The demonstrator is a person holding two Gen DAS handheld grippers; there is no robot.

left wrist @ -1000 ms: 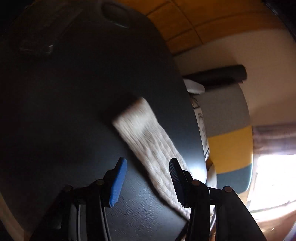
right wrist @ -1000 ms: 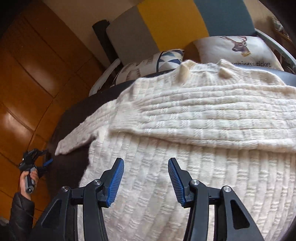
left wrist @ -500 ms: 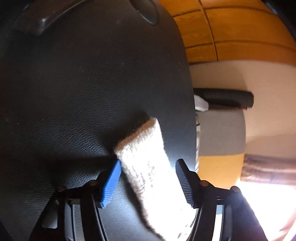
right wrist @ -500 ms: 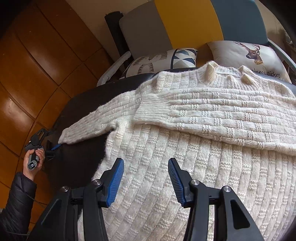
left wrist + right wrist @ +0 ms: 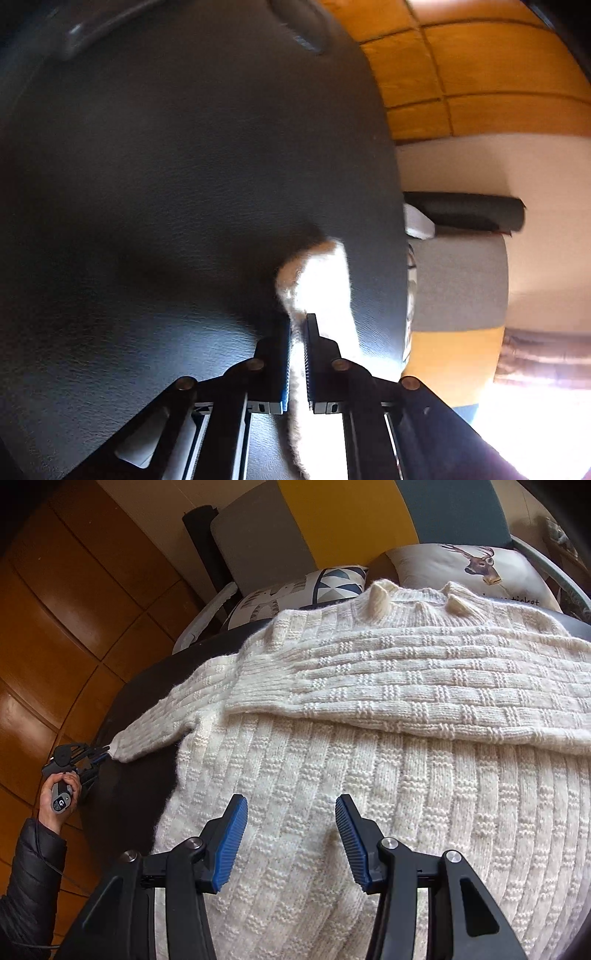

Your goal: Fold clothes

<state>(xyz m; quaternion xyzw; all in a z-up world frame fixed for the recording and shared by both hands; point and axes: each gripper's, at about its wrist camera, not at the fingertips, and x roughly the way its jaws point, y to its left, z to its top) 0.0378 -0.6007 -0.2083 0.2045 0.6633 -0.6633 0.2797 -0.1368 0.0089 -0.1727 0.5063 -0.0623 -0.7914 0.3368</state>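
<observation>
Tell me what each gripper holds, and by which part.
Left gripper: shut on the cream knitted sweater, at its sleeve cuff. Right gripper: open above the sweater's body, holding nothing.

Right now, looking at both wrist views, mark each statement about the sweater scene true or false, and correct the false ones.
1. The left gripper is shut on the sleeve cuff. True.
2. The right gripper grips the sweater. False: its jaws stand open above the knit.
3. One sleeve lies folded across the sweater's chest. True.
4. The sweater is dark blue. False: it is cream.
5. A deer-print cushion sits beyond the collar. True.
</observation>
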